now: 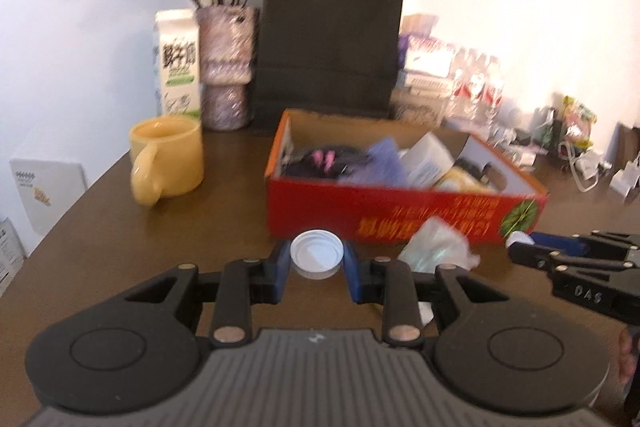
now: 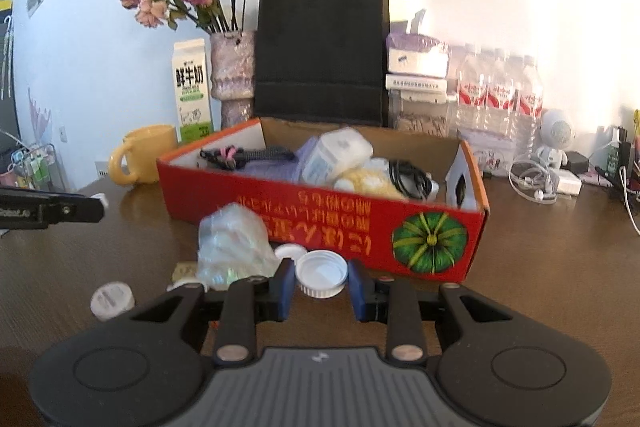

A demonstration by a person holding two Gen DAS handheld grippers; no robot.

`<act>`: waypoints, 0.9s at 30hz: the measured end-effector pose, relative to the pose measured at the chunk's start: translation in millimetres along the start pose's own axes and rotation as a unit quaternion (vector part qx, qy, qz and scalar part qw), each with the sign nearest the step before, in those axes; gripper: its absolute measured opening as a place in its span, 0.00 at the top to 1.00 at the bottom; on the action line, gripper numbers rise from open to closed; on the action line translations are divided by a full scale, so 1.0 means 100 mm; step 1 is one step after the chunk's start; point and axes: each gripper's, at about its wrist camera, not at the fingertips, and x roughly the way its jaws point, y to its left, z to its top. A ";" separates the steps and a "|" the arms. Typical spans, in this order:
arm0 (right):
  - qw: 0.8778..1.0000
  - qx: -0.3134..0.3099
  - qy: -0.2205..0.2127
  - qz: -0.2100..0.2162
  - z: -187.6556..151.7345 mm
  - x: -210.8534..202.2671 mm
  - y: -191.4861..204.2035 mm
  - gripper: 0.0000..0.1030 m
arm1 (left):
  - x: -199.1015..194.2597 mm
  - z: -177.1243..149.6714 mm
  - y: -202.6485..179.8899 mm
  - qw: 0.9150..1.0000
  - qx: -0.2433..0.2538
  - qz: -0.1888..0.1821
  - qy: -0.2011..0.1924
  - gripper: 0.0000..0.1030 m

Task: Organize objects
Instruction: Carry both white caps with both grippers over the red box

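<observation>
In the left wrist view my left gripper (image 1: pixel 317 255) is shut on a white screw lid (image 1: pixel 316 254), held above the brown table just in front of the red cardboard box (image 1: pixel 340 205). In the right wrist view my right gripper (image 2: pixel 321 275) is shut on a second white lid (image 2: pixel 321 271) near the box's front wall (image 2: pixel 400 211). The box holds a black cable, a purple cloth, a white packet and a yellow soft thing. Each gripper shows at the edge of the other's view: the right gripper (image 1: pixel 520 245) and the left gripper (image 2: pixel 98 205), each with something white at its tip.
A crumpled clear plastic bag (image 2: pixel 232 247), a loose white lid (image 2: pixel 290 251) and a small round white tub (image 2: pixel 111 299) lie before the box. A yellow mug (image 1: pixel 168 159), milk carton (image 1: pixel 178 67), flower vase (image 1: pixel 226 67), black paper bag (image 1: pixel 328 47) and water bottles (image 2: pixel 500 87) stand behind.
</observation>
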 end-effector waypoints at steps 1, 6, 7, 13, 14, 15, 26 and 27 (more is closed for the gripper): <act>1.000 -0.001 -0.005 0.001 0.04 0.00 0.00 0.74 | 0.01 0.05 -0.03 1.000 0.001 -0.005 -0.006 0.72; 1.000 -0.006 -0.029 0.005 0.28 0.01 0.00 0.73 | 0.11 0.28 -0.17 0.999 0.003 -0.022 -0.028 0.72; 0.999 -0.007 -0.032 0.004 0.33 0.03 0.00 0.73 | 0.14 0.33 -0.19 0.999 0.003 -0.024 -0.033 0.72; 0.999 -0.012 -0.052 -0.001 0.60 0.18 -0.03 0.73 | 0.35 0.59 -0.32 0.998 0.000 -0.038 -0.056 0.72; 0.998 -0.013 -0.056 -0.003 0.65 0.22 -0.04 0.73 | 0.40 0.63 -0.34 0.997 0.000 -0.040 -0.060 0.72; 0.998 -0.013 -0.059 -0.004 0.69 0.25 -0.05 0.73 | 0.43 0.65 -0.35 0.997 0.000 -0.041 -0.063 0.72; 0.997 0.021 -0.073 -0.011 0.93 0.77 -0.39 0.73 | 1.00 0.92 -0.38 0.996 -0.001 -0.057 -0.068 0.72; 0.997 0.024 -0.072 -0.011 0.92 0.82 -0.43 0.73 | 1.06 0.93 -0.38 0.996 0.002 -0.056 -0.066 0.72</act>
